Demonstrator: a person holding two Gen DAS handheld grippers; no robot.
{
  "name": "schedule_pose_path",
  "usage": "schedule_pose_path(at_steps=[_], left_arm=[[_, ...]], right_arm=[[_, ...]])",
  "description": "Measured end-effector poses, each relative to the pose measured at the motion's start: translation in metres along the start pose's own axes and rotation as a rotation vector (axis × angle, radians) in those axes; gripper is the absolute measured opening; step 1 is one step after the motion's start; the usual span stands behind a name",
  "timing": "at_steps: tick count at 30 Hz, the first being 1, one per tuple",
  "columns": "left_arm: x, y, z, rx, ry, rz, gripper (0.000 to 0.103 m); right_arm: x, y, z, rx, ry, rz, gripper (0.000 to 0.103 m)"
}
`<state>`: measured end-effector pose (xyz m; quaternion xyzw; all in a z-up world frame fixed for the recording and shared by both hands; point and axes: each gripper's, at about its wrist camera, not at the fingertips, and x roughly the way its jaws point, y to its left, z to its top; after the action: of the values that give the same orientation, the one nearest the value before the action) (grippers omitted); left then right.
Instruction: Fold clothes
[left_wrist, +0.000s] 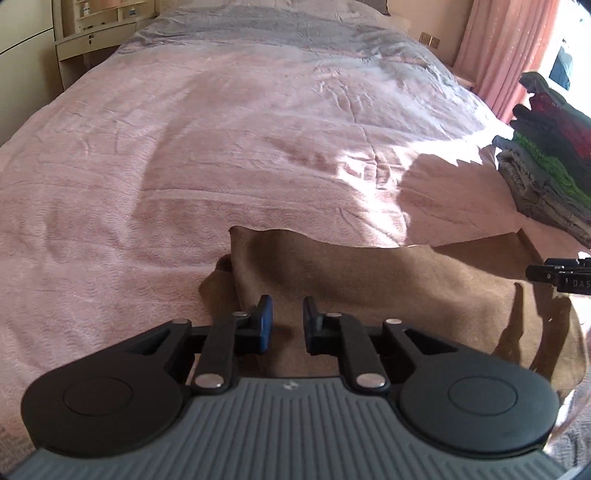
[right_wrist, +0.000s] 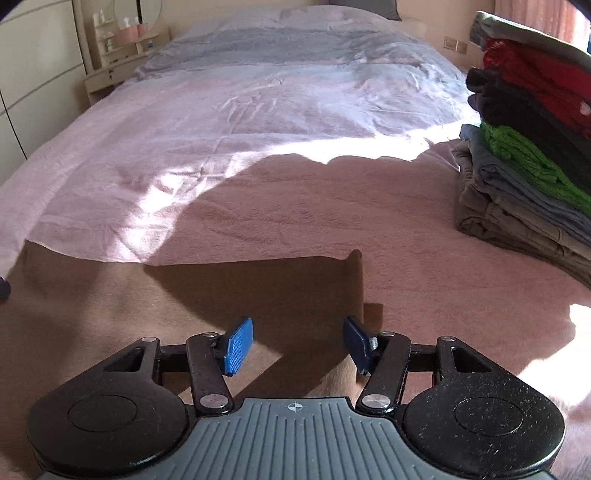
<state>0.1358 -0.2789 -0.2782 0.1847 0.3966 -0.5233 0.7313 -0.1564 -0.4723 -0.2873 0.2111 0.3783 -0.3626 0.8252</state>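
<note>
Your left gripper (left_wrist: 287, 325) and right gripper (right_wrist: 297, 345) hover low over a brown garment (left_wrist: 369, 291) spread on the pink bedspread (left_wrist: 184, 166). Both sets of jaws stand apart, the right wider, with nothing between them. The cloth lies directly under and ahead of both jaws; its far edge is straight and doubled over in the right wrist view, with a corner just beyond the right jaw, so at least one fold seems made. Well off to the right of your right jaws, a stack of folded clothes (right_wrist: 528, 177) stands on the bed. By my reading, the brown piece is partly folded and not yet stacked.
</note>
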Motion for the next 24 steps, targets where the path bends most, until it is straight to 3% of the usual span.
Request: schedule_pose_path(at_steps=[3,6,8,12,14,18,20,24], left_arm=[[-0.02,-0.007,-0.016,-0.012,0.008,-0.028,0.012],[-0.02,-0.012,-0.04,0.004,0.056,-0.005,0.012],[-0.029,-0.014,-0.044,-0.011,0.044,-0.006,0.007],[-0.049,-0.019,-0.05,-0.041,0.02,-0.009,0.01],[-0.059,-0.021,-0.054,-0.056,0.008,-0.011,0.01],[-0.053,-0.032,-0.079,-0.062,0.092,0.02,0.012],[-0.045,-0.029,-0.089,-0.112,0.14,0.051,0.011],[-0.063,-0.029,-0.075,-0.154,0.153,0.087,0.015]], right_arm=[[-0.024,0.012,-0.017,-0.016,0.016,0.052,0.058],[-0.018,0.019,-0.043,-0.068,0.092,0.039,0.058],[-0.019,0.018,-0.051,-0.075,0.105,0.011,0.056],[-0.044,0.014,-0.053,-0.007,0.08,0.016,0.056],[-0.045,0.015,-0.063,0.002,0.118,0.018,0.056],[-0.047,0.017,-0.085,0.022,0.193,0.023,0.056],[-0.044,0.016,-0.092,0.027,0.224,0.014,0.056],[-0.065,0.011,-0.078,0.044,0.209,0.041,0.057]])
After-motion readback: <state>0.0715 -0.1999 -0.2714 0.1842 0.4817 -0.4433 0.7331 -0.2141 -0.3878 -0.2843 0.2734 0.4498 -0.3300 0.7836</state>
